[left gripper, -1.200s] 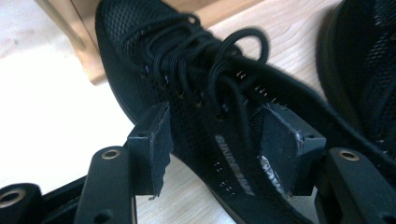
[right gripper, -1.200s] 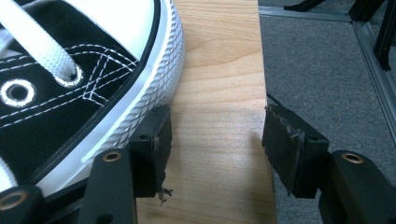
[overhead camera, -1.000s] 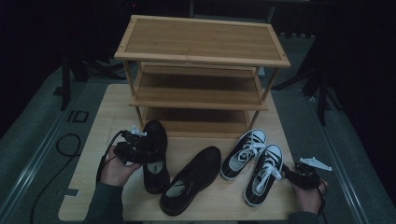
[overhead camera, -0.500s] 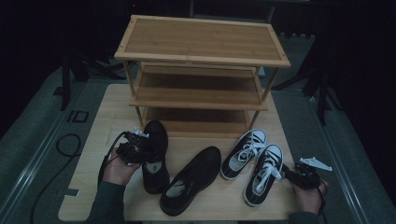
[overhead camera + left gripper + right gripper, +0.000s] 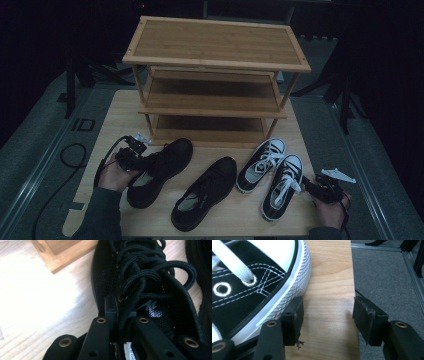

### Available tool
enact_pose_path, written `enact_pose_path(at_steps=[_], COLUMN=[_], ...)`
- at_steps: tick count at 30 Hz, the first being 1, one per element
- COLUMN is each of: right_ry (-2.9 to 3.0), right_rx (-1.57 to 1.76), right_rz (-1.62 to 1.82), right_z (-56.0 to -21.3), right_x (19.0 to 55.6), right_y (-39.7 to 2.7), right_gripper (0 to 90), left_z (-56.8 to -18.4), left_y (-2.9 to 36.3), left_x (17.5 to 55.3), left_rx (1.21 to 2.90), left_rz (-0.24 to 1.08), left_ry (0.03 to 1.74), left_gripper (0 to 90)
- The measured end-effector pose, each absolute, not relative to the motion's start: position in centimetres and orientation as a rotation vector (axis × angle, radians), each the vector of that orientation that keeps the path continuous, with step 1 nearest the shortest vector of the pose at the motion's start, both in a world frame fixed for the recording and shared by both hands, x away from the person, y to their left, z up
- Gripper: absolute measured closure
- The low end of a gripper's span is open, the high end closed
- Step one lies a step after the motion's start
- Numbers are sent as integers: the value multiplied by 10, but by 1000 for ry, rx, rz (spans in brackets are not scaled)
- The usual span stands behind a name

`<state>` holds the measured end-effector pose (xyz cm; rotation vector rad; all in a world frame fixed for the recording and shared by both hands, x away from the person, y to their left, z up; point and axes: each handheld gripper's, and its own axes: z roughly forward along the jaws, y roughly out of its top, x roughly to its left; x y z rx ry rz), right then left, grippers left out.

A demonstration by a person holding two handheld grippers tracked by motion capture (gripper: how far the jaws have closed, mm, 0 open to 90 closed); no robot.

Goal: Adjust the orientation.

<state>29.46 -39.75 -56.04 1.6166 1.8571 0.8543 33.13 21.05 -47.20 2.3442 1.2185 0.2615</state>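
Note:
A black lace-up shoe (image 5: 161,169) lies at the table's left front, toe angled to the back right. My left gripper (image 5: 141,159) has just been closing and is now shut on the shoe's (image 5: 155,287) side wall by the lace eyelets. One pad (image 5: 110,307) presses the outside and the other is inside the opening; the left gripper's tips (image 5: 120,313) meet at the collar. My right gripper (image 5: 307,184) stands open at the front right. Its left pad (image 5: 293,315) touches the rubber edge of a black-and-white sneaker (image 5: 249,277), and bare wood lies between the jaws of the right gripper (image 5: 328,315).
A three-tier bamboo rack (image 5: 215,80) stands at the back of the wooden table (image 5: 115,125); its foot (image 5: 62,252) is close to the held shoe. A second black shoe (image 5: 205,200) and two sneakers (image 5: 261,164) (image 5: 282,186) lie in front. The table's right edge (image 5: 352,272) drops to grey floor.
The left gripper has closed on the black shoe's side. The shoe has swung, toe now toward the back right and heel toward the left. The right gripper has kept still.

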Motion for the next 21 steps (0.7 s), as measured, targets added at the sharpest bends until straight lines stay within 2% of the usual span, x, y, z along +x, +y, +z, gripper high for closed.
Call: enact_pose_path(at_steps=[5,21], right_ry=[1857,1857], right_rx=[1616,1616], right_rz=[854,854], right_z=[-560,-560], right_x=[295,295], right_y=[-397,-397], right_gripper=[419,418], left_z=[-469,-472], left_y=[222,244], left_x=[339,349], left_rx=[2362,2331], left_rz=[271,350], left_ry=[1165,1190], left_gripper=[877,869])
